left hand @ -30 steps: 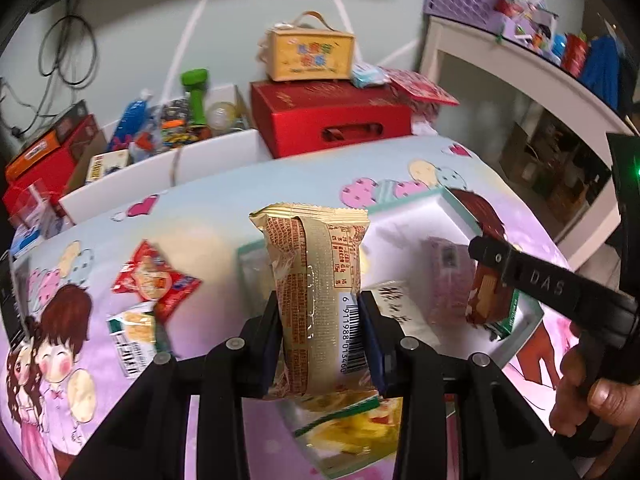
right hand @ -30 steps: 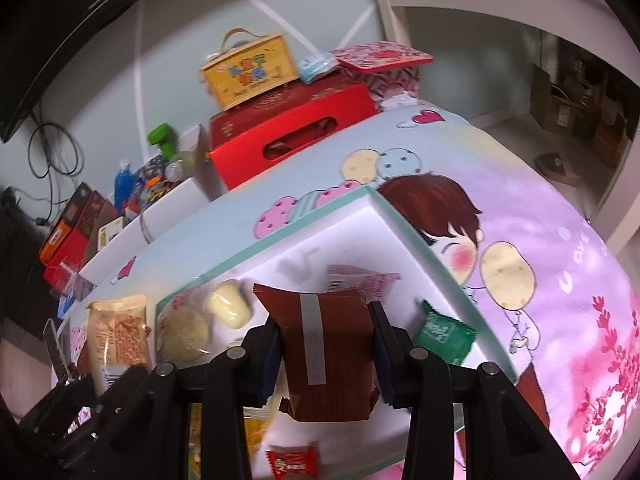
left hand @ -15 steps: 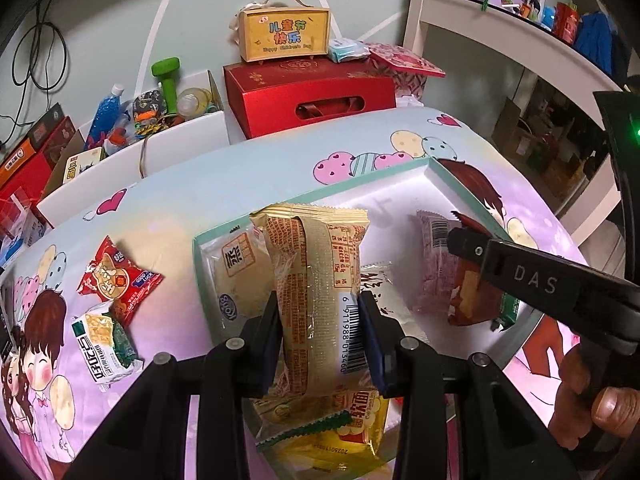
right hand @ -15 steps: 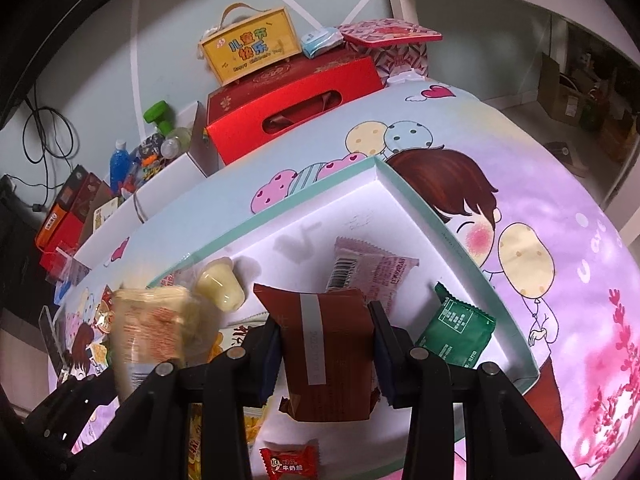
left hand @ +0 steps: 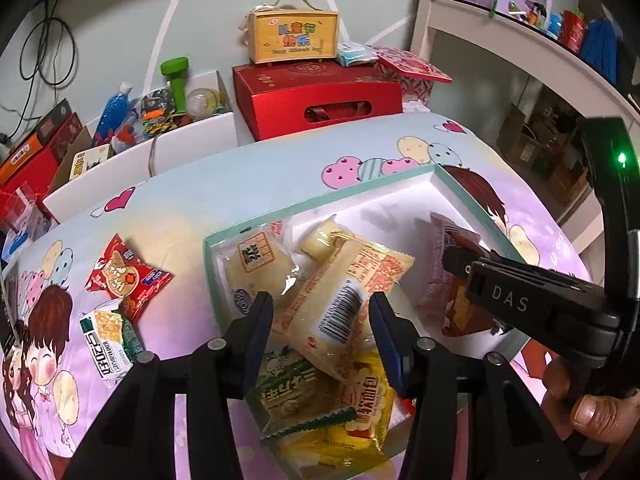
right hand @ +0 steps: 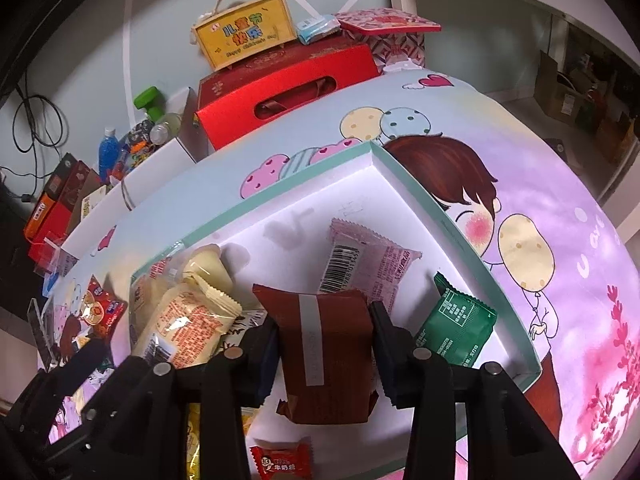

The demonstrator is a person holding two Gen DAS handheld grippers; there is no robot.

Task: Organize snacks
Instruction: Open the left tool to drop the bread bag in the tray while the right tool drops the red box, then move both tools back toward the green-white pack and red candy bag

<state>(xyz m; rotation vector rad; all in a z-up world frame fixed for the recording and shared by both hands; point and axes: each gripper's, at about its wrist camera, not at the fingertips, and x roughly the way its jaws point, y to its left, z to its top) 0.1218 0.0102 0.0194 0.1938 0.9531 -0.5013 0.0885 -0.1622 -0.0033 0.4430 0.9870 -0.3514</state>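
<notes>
The fingers of the left gripper are now spread wide and hold nothing, whereas half a second ago they were clamped on the cream snack packet; that packet has been released and lies tilted, barcode up, on the heap at the left end of the teal-rimmed box. The right gripper is still closed on the brown packet, held upright above the box's near edge, as before.

The box rests on the cartoon-printed tablecloth, which covers the desk. Inside it are seen, besides the cream packet, a clear-wrapped bun, a yellow bag and a green-and-white packet at the left end, a pink packet with a barcode towards the middle, a dark green packet against the right wall, and a small pale jelly cup.

On the cloth left of the box lie a red packet and a packet marked "520". A small red sweet lies by the near edge. "DAS" is read on the right gripper's body. Beyond the desk's far edge, a yellow carry case printed "Happy Children's Day" stands on a red gift box.
</notes>
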